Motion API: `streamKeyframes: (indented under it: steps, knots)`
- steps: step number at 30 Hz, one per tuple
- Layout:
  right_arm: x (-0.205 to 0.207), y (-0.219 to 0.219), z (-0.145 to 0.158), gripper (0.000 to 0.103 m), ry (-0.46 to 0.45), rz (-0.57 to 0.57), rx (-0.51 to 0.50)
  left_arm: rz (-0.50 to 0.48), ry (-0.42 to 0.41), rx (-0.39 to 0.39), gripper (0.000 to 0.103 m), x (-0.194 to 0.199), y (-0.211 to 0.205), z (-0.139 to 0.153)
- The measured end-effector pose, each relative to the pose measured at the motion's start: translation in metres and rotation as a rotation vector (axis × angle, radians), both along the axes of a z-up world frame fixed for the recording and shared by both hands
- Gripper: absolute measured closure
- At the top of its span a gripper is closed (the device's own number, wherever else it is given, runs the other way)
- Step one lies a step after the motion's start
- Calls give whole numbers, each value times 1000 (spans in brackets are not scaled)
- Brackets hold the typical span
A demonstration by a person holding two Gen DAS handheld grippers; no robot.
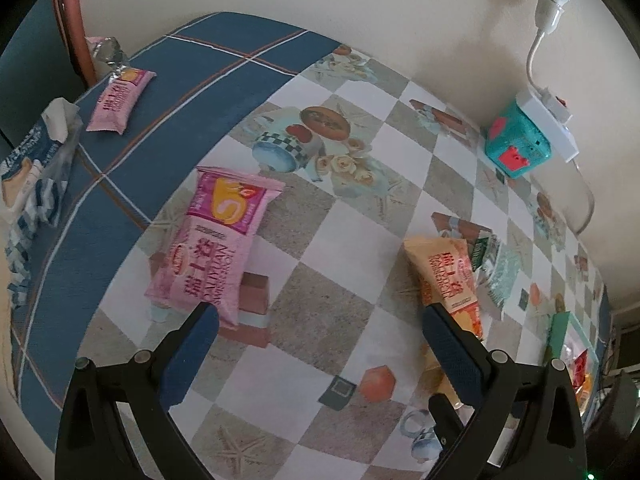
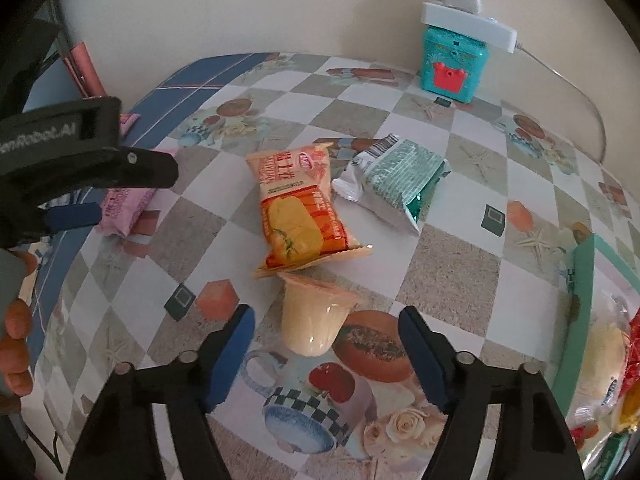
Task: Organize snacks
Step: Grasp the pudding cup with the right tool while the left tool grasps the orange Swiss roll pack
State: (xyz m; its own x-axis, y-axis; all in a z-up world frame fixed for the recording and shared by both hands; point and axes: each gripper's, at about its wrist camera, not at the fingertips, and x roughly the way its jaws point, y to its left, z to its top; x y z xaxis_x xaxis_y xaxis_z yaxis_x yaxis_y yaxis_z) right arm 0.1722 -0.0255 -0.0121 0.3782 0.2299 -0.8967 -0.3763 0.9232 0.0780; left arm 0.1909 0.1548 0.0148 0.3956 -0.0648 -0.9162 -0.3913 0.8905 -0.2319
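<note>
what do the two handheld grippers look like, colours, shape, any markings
Both are black plastic. The right gripper has two angled black arms with round silver pivot pins, each ending in a flat dark blue pad. The left gripper has the same build, with textured dark blue pads. Seen from the right wrist camera, its black body carries white lettering, partly cut off. No cables or sleeves are clearly visible.

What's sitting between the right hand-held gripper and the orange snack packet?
A cream jelly cup on its side, just ahead of the right hand-held gripper and touching the orange snack packet; the right wrist view shows it.
</note>
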Motion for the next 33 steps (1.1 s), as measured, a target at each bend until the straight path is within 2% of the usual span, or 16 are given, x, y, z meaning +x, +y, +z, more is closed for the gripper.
streamKeyframes:
  steps: [3,6,8,12,17,23,26,29,32,33]
  knots:
    - [5,-5,-4,40,11,-20,11,-2,-3,-18,2,4,-4,-2]
    - [7,-11,-7,51,23,-28,45,-20,-13,-42,2,9,-12,-4]
    - [8,-13,-7,51,17,-34,47,-32,-18,-50,2,12,-18,-6]
    - [9,-17,-6,63,9,-27,68,-53,-35,-75,2,19,-29,-8]
    - [12,-26,-5,66,0,-34,95,-76,-63,-111,4,27,-43,-13]
    - [18,-50,3,66,-25,-76,117,-116,-69,-114,18,37,-61,-22]
    - [20,-60,8,66,-41,-93,119,-146,-67,-108,30,41,-72,-27]
    - [20,-69,12,66,-54,-107,124,-173,-59,-89,31,43,-82,-32]
    - [21,-75,15,66,-65,-118,128,-194,-51,-74,52,44,-88,-36]
    - [20,-77,15,66,-68,-121,131,-198,-46,-62,56,44,-90,-37]
